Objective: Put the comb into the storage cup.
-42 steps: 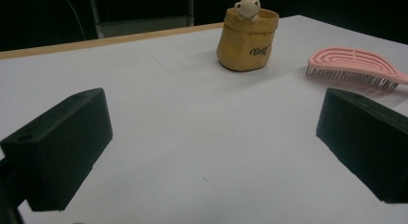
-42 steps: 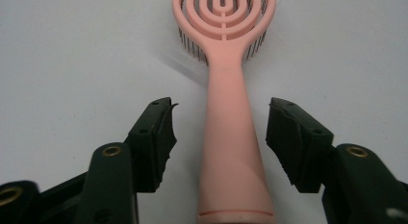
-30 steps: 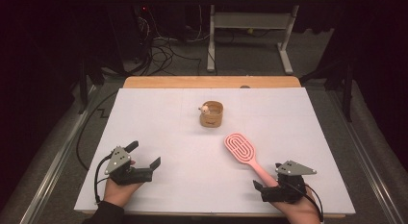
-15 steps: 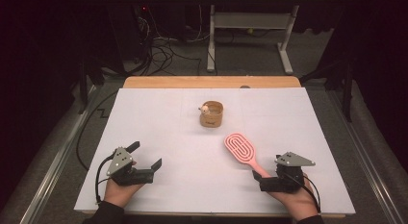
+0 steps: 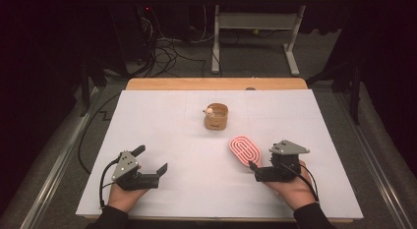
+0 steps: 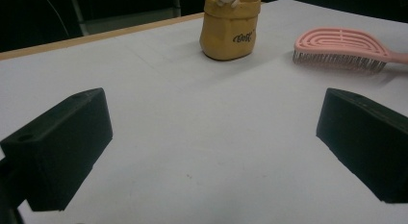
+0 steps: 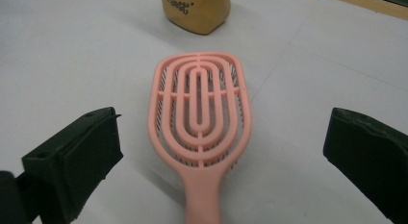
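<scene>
Jaws of right gripper [image 7: 221, 152] straddle pink hairbrush [image 7: 199, 123] handle, untouched.

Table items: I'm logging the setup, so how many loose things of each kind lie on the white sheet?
Pink hairbrush: 1
Yellow-brown pouch-shaped holder: 1
Total: 2
</scene>
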The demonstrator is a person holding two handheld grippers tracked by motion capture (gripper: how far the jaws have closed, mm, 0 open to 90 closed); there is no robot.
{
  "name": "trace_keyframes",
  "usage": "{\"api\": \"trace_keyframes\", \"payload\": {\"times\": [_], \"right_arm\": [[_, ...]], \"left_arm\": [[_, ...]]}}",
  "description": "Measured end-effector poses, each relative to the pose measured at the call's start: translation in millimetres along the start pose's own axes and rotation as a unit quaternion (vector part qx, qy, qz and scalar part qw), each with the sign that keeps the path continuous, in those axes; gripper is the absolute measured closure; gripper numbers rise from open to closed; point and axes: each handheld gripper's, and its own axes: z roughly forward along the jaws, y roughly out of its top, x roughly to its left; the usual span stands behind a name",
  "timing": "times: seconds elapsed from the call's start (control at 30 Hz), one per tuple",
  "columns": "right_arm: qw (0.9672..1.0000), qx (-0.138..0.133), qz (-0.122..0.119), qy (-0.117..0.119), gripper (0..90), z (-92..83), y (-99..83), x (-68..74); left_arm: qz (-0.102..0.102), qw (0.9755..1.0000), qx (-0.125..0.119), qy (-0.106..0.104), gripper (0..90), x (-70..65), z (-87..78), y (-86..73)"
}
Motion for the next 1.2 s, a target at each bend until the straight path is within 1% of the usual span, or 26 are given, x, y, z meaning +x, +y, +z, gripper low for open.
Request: {"api": "trace_keyframes", "payload": {"times": [0.13,0.2,0.27,0.33,0.37,0.47,0.53,0.6,0.67,0.7,0.77,0.87,0.97,1.07,1.1,1.13,1.2], "right_arm": [[0.9999,0.013,0.001,0.0,0.3,12.0,11.3,1.2],[0.9997,0.025,0.001,0.002,0.3,19.4,14.5,0.4],[0.9994,0.033,0.003,0.002,0.3,26.0,16.9,0.2],[0.9992,0.04,-0.003,-0.004,0.3,32.1,19.1,0.2],[0.9991,0.042,-0.002,-0.004,0.3,34.9,20.0,1.2],[0.9989,0.047,-0.002,-0.001,0.3,39.9,21.1,2.6],[0.9984,0.057,-0.001,0.003,0.3,46.7,22.0,4.3],[0.9979,0.064,0.001,0.004,0.3,50.2,22.8,4.3],[0.9978,0.065,0.002,0.006,0.3,52.0,23.2,3.8],[0.9973,0.072,0.002,0.014,0.3,55.1,24.5,3.2],[0.9969,0.077,0.0,0.019,0.3,58.6,25.7,2.8],[0.9964,0.083,0.0,0.018,0.3,62.2,26.7,3.0],[0.9943,0.103,-0.003,0.027,0.5,69.4,28.7,2.1],[0.9937,0.109,-0.005,0.028,0.6,71.3,30.1,2.8],[0.9935,0.11,-0.006,0.029,1.2,71.8,30.5,3.4],[0.9934,0.111,-0.011,0.027,4.1,72.0,30.6,5.1],[0.9931,0.113,-0.015,0.025,4.4,72.1,30.4,5.6]], "left_arm": [[-0.001,1.0,-0.004,-0.001,0.0,1.7,-0.7,0.8],[-0.003,1.0,-0.003,-0.001,0.0,2.2,-0.5,0.6],[-0.004,1.0,-0.004,-0.001,0.0,2.5,-0.7,0.7],[-0.007,1.0,-0.005,-0.001,0.0,2.6,-1.4,0.7],[-0.008,0.9999,-0.006,-0.001,0.0,2.7,-2.0,0.7],[-0.009,0.9999,-0.008,-0.003,0.0,2.5,-2.8,0.9],[-0.011,0.9999,-0.008,-0.004,0.0,2.6,-2.5,0.8],[-0.012,0.9999,-0.008,-0.004,0.0,2.5,-2.2,0.7],[-0.01,0.9999,-0.008,-0.005,0.0,2.4,-2.5,0.8],[-0.01,0.9999,-0.009,-0.005,0.0,2.6,-2.7,1.0],[-0.012,0.9999,-0.011,-0.004,0.0,2.9,-3.0,1.1],[-0.013,0.9998,-0.012,-0.001,0.0,3.1,-3.0,1.2],[-0.013,0.9998,-0.013,-0.003,0.0,3.5,-3.2,1.1],[-0.013,0.9998,-0.012,-0.002,0.0,4.2,-3.5,1.1],[-0.014,0.9998,-0.012,-0.002,0.0,4.5,-3.5,1.1],[-0.014,0.9998,-0.012,-0.002,0.0,4.7,-3.5,1.0],[-0.013,0.9999,-0.011,-0.002,0.0,4.9,-3.5,1.1]]}}
